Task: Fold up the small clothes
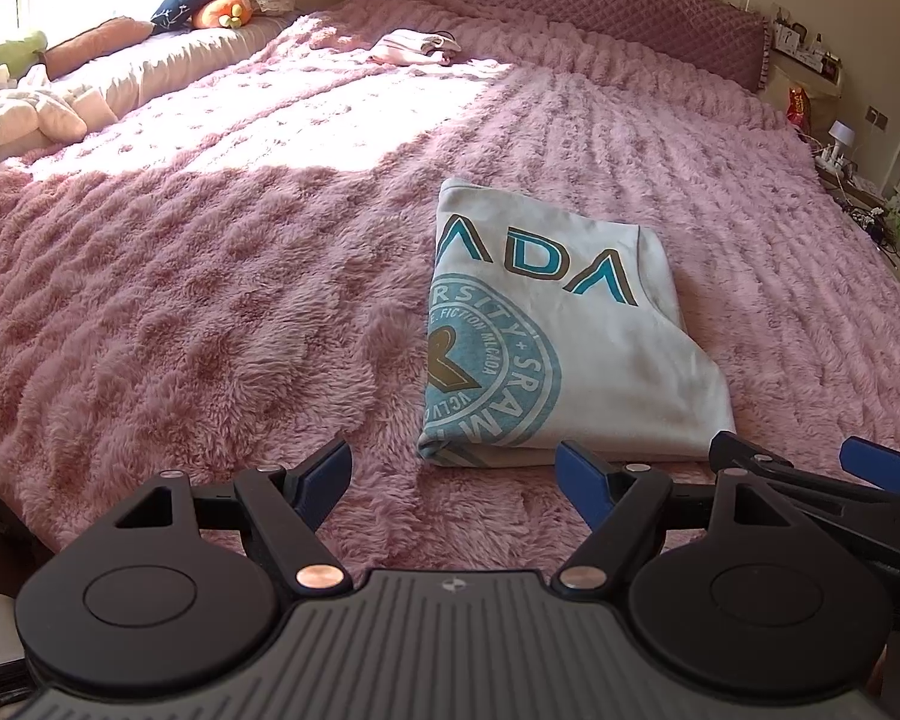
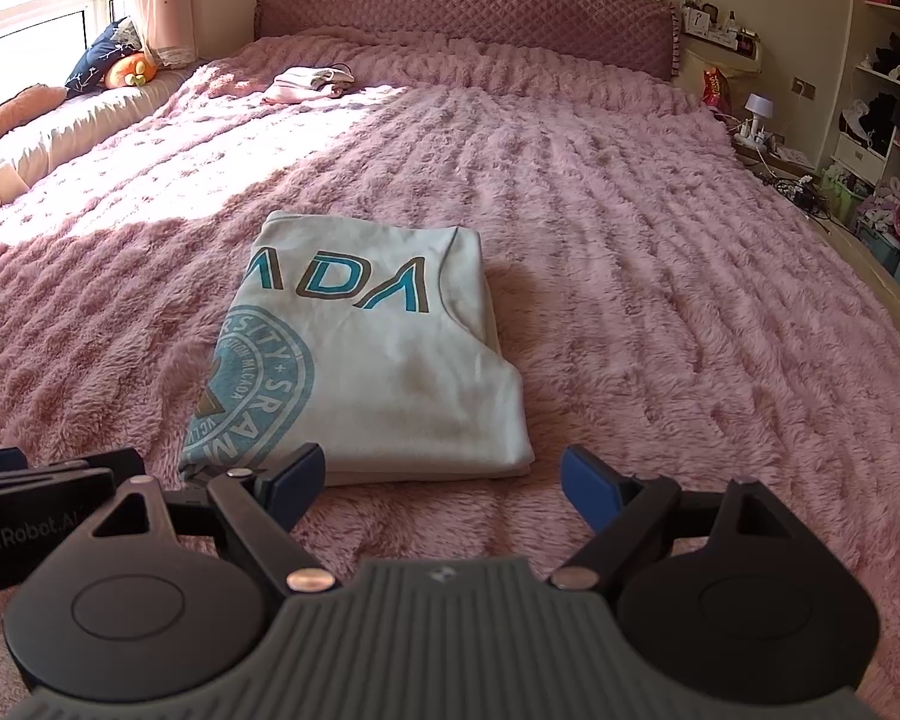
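While both grippers hover low at the near edge of the bed (image 2: 660,240), the shirt (image 2: 378,360) lies folded on the pink blanket (image 1: 180,300), just past their tips. From the left gripper (image 1: 456,480) it sits at about 1 o'clock; from the right gripper (image 2: 444,480) at about 11 o'clock. Both sets of fingers are spread wide and hold nothing.

I judge the fold nearly done, so the risk is undoing it. The plush pile could snag a fingertip sliding under the hem, dragging the bundle and skewing its layers. Pinching only the top layer would peel it open. The two grippers sit close together and could knock each other if both reach inward.

A second small garment (image 2: 309,84) lies far off at 11 o'clock near the headboard (image 2: 468,12). No container holds clothes on the bed; the shelves (image 2: 888,90) at 2 o'clock hold items too small to tell.
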Action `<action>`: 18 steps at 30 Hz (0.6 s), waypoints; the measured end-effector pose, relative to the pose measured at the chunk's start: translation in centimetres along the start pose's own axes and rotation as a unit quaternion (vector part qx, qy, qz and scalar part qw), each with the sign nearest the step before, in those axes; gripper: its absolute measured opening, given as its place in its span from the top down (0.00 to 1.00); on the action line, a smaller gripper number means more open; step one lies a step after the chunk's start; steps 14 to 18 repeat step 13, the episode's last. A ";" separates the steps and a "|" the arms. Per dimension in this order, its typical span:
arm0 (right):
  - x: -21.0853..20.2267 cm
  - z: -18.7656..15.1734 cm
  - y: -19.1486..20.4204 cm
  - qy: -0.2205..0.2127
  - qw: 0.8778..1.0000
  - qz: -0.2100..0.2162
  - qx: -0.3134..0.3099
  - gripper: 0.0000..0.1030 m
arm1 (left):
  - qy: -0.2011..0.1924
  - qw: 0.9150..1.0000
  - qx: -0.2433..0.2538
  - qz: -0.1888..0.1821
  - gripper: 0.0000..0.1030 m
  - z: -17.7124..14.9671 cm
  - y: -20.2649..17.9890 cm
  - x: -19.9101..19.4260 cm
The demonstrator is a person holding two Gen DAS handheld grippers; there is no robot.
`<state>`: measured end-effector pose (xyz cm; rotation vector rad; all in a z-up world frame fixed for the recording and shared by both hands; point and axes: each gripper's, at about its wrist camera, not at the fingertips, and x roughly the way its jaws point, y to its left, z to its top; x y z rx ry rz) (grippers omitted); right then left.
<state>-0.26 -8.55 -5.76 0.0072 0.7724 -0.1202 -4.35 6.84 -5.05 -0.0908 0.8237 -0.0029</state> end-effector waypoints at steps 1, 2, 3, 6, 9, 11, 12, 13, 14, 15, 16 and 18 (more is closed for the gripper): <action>0.0 0.0 0.0 0.000 1.000 0.000 0.000 0.21 | -0.001 1.000 0.000 0.001 0.12 0.0 0.0 0.0; 0.1 0.0 0.0 0.000 1.000 -0.001 0.000 0.21 | -0.002 1.000 0.001 0.002 0.12 -0.1 -0.1 0.0; 0.0 0.0 0.0 0.000 1.000 0.000 -0.001 0.21 | -0.002 1.000 0.001 0.003 0.12 -0.1 -0.1 0.1; 0.1 -0.1 0.0 0.002 1.000 0.000 0.000 0.21 | -0.005 1.000 0.005 0.005 0.12 -0.2 -0.2 0.1; 0.1 -0.1 -0.1 0.002 1.000 -0.001 0.001 0.21 | -0.012 1.000 0.007 0.003 0.12 -0.3 -0.1 0.1; 0.2 -0.2 -0.1 0.002 1.000 -0.002 0.000 0.21 | -0.009 1.000 0.006 0.004 0.12 -0.3 -0.1 0.1; 0.3 -0.3 -0.1 0.003 1.000 -0.003 -0.002 0.21 | -0.005 1.000 0.005 0.005 0.12 -0.2 -0.1 0.2; 0.3 -0.3 0.0 0.003 1.000 -0.004 -0.003 0.21 | -0.004 1.000 0.006 0.006 0.12 -0.2 -0.2 0.2; 0.3 -0.3 0.0 0.003 1.000 -0.004 -0.003 0.21 | -0.004 1.000 0.006 0.006 0.12 -0.2 -0.2 0.2; 0.3 -0.3 0.0 0.003 1.000 -0.004 -0.003 0.21 | -0.004 1.000 0.006 0.006 0.12 -0.2 -0.2 0.2; 0.3 -0.3 0.0 0.003 1.000 -0.004 -0.003 0.21 | -0.004 1.000 0.006 0.006 0.12 -0.2 -0.2 0.2; 0.3 -0.3 0.0 0.003 1.000 -0.004 -0.003 0.21 | -0.004 1.000 0.006 0.006 0.12 -0.2 -0.2 0.2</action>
